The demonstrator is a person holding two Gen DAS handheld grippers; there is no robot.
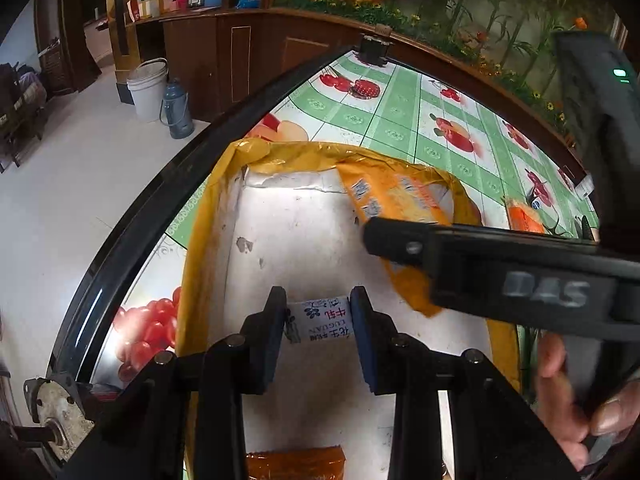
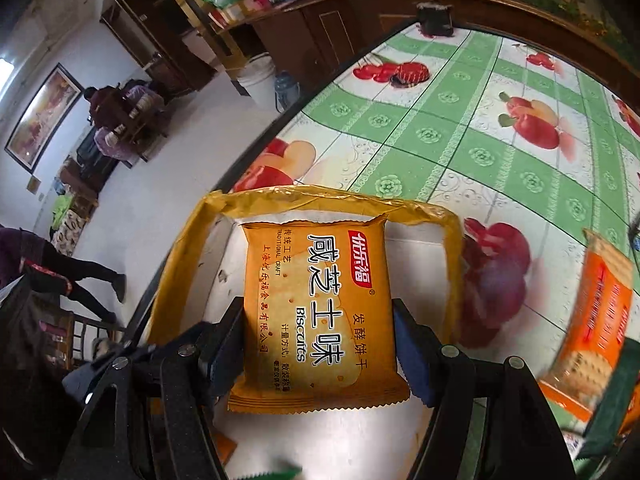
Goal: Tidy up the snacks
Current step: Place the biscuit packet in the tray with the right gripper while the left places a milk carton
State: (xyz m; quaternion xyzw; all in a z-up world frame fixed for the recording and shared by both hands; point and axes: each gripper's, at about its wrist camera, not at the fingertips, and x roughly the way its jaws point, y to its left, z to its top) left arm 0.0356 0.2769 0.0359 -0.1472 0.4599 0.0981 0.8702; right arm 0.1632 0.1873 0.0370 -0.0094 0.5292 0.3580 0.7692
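A small white candy [image 1: 320,318] with printed characters sits between the blue pads of my left gripper [image 1: 318,300], which is shut on it above the white floor of a box with a yellow-taped rim [image 1: 208,240]. An orange pack [image 1: 296,462] lies in the box at the near end. My right gripper [image 2: 318,310] is shut on the sides of a yellow-orange biscuit pack [image 2: 316,300] and holds it over the same box [image 2: 320,200]. In the left wrist view that pack [image 1: 384,196] hangs from a black finger [image 1: 400,242] of the right gripper.
The box stands near the black edge [image 1: 132,240] of a table with a green fruit-print cloth [image 2: 460,132]. Another orange biscuit pack [image 2: 592,320] and a green packet [image 2: 612,400] lie to the right. A white bucket [image 1: 148,88] and a flask [image 1: 176,110] stand on the floor. People [image 2: 80,276] are at the far left.
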